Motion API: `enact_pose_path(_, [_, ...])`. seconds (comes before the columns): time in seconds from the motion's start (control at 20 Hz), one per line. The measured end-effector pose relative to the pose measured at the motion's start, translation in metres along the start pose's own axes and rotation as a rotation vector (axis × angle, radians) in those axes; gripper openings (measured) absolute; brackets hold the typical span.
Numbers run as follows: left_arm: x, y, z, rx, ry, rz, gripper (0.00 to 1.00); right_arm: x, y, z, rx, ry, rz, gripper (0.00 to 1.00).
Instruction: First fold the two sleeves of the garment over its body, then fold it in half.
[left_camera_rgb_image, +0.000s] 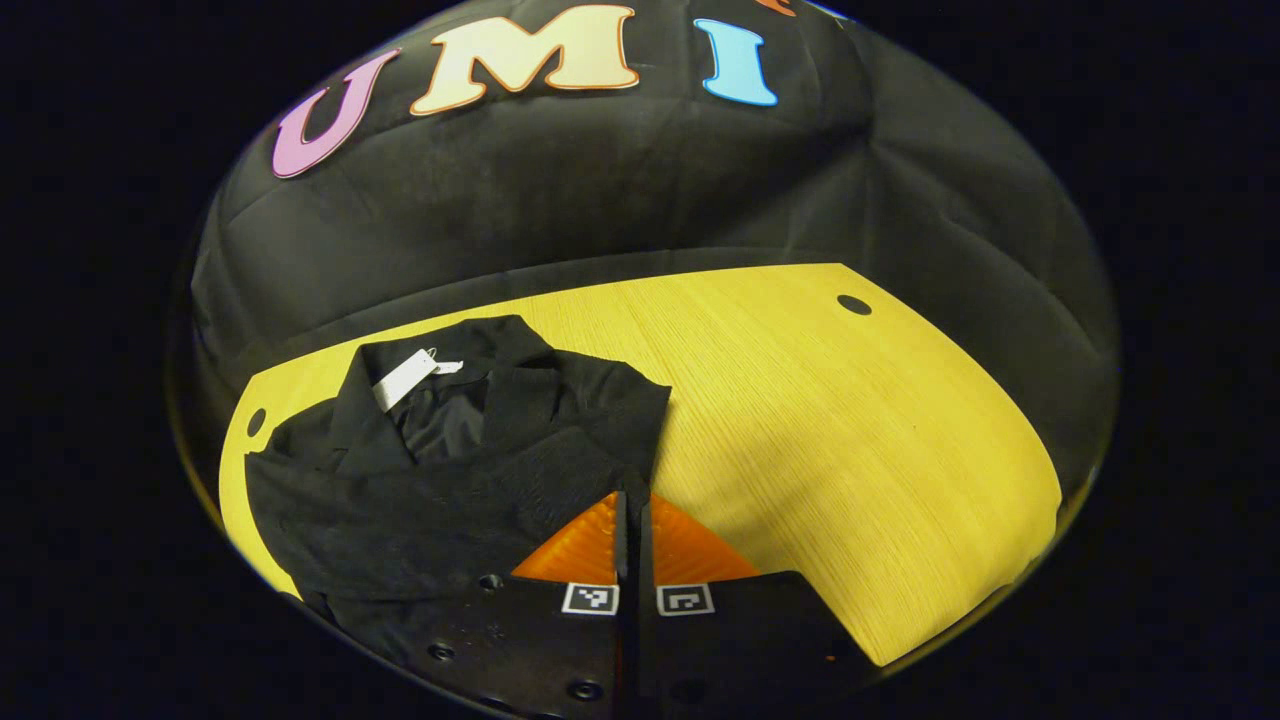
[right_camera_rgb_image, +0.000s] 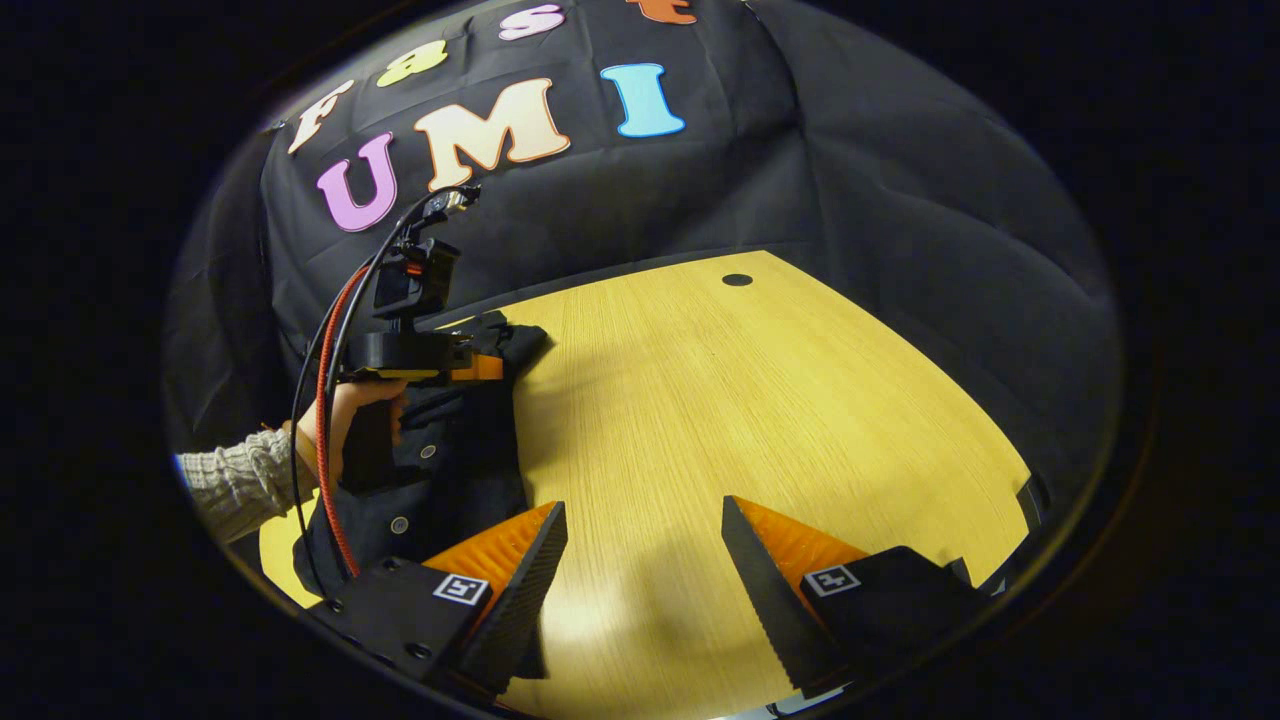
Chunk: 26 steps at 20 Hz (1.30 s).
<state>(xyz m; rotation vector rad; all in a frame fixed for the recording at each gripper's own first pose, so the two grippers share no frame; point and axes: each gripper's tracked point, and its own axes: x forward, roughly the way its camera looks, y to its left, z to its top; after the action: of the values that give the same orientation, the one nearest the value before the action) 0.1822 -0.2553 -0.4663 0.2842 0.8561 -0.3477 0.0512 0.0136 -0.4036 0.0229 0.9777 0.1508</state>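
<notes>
We see a yellow wooden table reaching back to the booth's black cloth wall, with a small round hole near its far right corner. On the table's left part lies the black garment, bunched and partly folded, its collar toward the wall and a white tag lying at the neck. In the left gripper view, the left gripper has its fingers pressed together, and the garment's right edge runs up to their tips; we cannot tell if cloth is pinched between them. In the right gripper view, the right gripper hangs released, fingers wide apart over bare wood just right of the garment, while farther off a hand in a knitted sleeve holds the left gripper over the cloth.
</notes>
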Motion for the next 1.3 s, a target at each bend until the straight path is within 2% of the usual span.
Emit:
enact_pose_path(0.05, [-0.001,-0.004,0.001,-0.021,-0.002,-0.030,0.17,0.000,0.000,-0.001,0.003,0.001,0.000,0.98])
enact_pose_path(0.1, [-0.004,-0.010,-0.001,-0.051,-0.004,-0.056,0.35,0.000,0.000,0.000,0.008,0.001,0.000,0.94])
enact_pose_path(0.15, [-0.008,-0.011,-0.002,-0.076,-0.006,-0.064,0.53,-0.001,0.001,0.000,0.014,-0.001,0.001,0.98])
enact_pose_path(0.25, [-0.013,-0.010,-0.005,-0.102,0.000,-0.073,0.90,0.000,0.004,-0.002,0.028,0.002,0.006,0.98])
enact_pose_path(0.45, [-0.029,0.000,-0.005,-0.137,-0.020,-0.074,0.89,0.001,0.008,-0.012,0.033,0.021,0.014,0.98])
enact_pose_path(0.8, [-0.096,0.056,-0.005,-0.151,-0.094,0.015,0.93,-0.012,0.025,-0.019,-0.019,0.018,0.053,0.98])
enact_pose_path(1.05, [-0.157,0.112,-0.045,-0.160,-0.095,0.118,0.93,-0.021,0.049,-0.037,-0.068,0.038,0.113,0.98])
enact_pose_path(1.1, [-0.168,0.120,-0.055,-0.168,-0.091,0.135,0.93,-0.023,0.055,-0.042,-0.081,0.043,0.126,0.94])
enact_pose_path(1.2, [-0.188,0.133,-0.077,-0.175,-0.076,0.168,0.93,-0.023,0.067,-0.054,-0.109,0.063,0.156,0.94])
enact_pose_path(1.25, [-0.198,0.139,-0.090,-0.177,-0.063,0.183,0.93,-0.023,0.074,-0.060,-0.124,0.075,0.172,0.98])
enact_pose_path(1.3, [-0.208,0.143,-0.103,-0.180,-0.048,0.197,0.93,-0.025,0.079,-0.067,-0.145,0.087,0.186,0.98])
